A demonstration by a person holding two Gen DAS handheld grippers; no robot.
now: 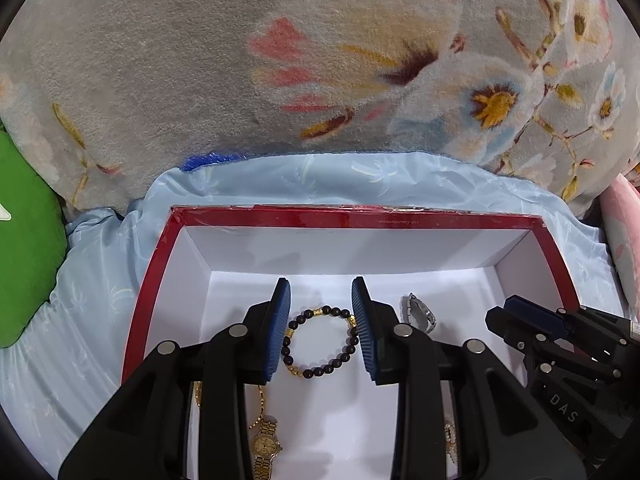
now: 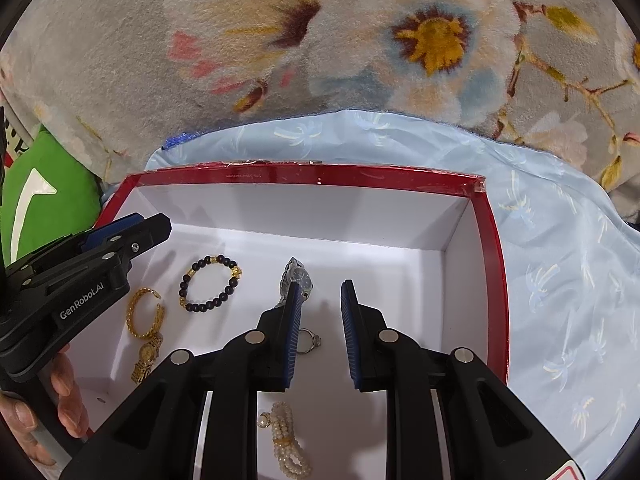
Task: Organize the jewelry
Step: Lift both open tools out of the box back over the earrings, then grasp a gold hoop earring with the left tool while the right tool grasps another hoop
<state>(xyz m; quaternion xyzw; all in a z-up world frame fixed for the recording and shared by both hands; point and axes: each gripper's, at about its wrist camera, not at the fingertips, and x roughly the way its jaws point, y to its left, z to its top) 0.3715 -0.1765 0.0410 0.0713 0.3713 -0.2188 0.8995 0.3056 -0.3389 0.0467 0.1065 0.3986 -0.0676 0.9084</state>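
A red box with a white inside (image 1: 344, 217) (image 2: 320, 174) lies on a pale blue cloth. In it lie a black-and-gold bead bracelet (image 1: 320, 342) (image 2: 210, 283), a silver watch (image 1: 418, 313) (image 2: 297, 276), a gold watch (image 1: 264, 446) (image 2: 146, 356), a gold chain bracelet (image 2: 144, 314), a ring (image 2: 309, 340) and a pearl bracelet (image 2: 286, 440). My left gripper (image 1: 321, 292) is open and empty above the bead bracelet. My right gripper (image 2: 321, 294) is open and empty over the box floor, right of the silver watch.
A flowered fleece blanket (image 1: 280, 60) (image 2: 320, 40) rises behind the box. A green cushion (image 1: 24, 248) (image 2: 48, 196) lies at the left. The pale blue cloth (image 2: 560, 280) spreads to the right of the box. A pink item (image 1: 624, 224) lies at the right edge.
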